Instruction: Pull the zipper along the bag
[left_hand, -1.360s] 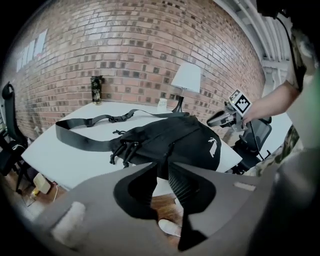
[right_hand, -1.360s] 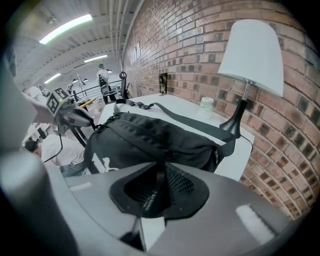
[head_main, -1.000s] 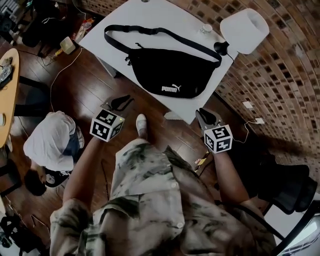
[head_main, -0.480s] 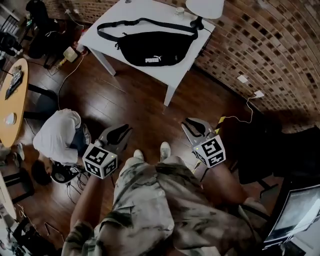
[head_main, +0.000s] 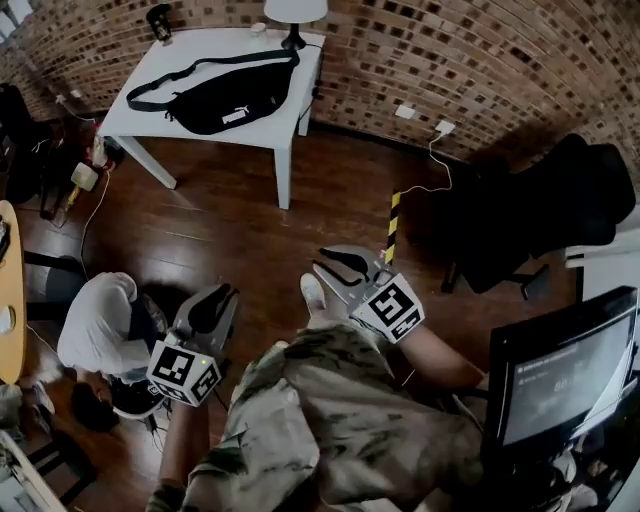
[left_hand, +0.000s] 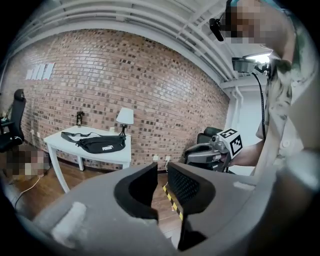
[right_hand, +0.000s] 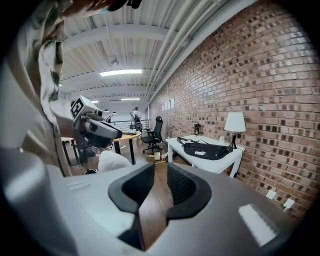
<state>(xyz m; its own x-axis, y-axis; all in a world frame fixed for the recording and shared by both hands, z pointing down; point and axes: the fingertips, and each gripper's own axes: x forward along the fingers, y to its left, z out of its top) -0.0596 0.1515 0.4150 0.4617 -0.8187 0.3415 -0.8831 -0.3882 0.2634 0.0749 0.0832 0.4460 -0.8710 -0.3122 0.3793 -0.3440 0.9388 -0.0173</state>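
Note:
The black waist bag (head_main: 215, 95) with a white logo lies on a white table (head_main: 190, 50) by the brick wall, far from both grippers. It also shows small in the left gripper view as the bag (left_hand: 97, 145) and in the right gripper view as the bag (right_hand: 206, 150). My left gripper (head_main: 222, 293) is held low over the wooden floor, jaws a little apart and holding nothing. My right gripper (head_main: 325, 262) hangs beside it, also slightly apart and holding nothing. The zipper is too small to make out.
A white lamp (head_main: 293, 15) stands at the table's back corner. A person in white crouches on the floor (head_main: 95, 320) at the left. A black office chair (head_main: 540, 210) and a monitor (head_main: 555, 370) are at the right. A yellow-black strip (head_main: 392, 225) lies on the floor.
The table and bag have slid away to the upper left and shrunk as the view backed off. Both grippers stay near the body, far from the bag.

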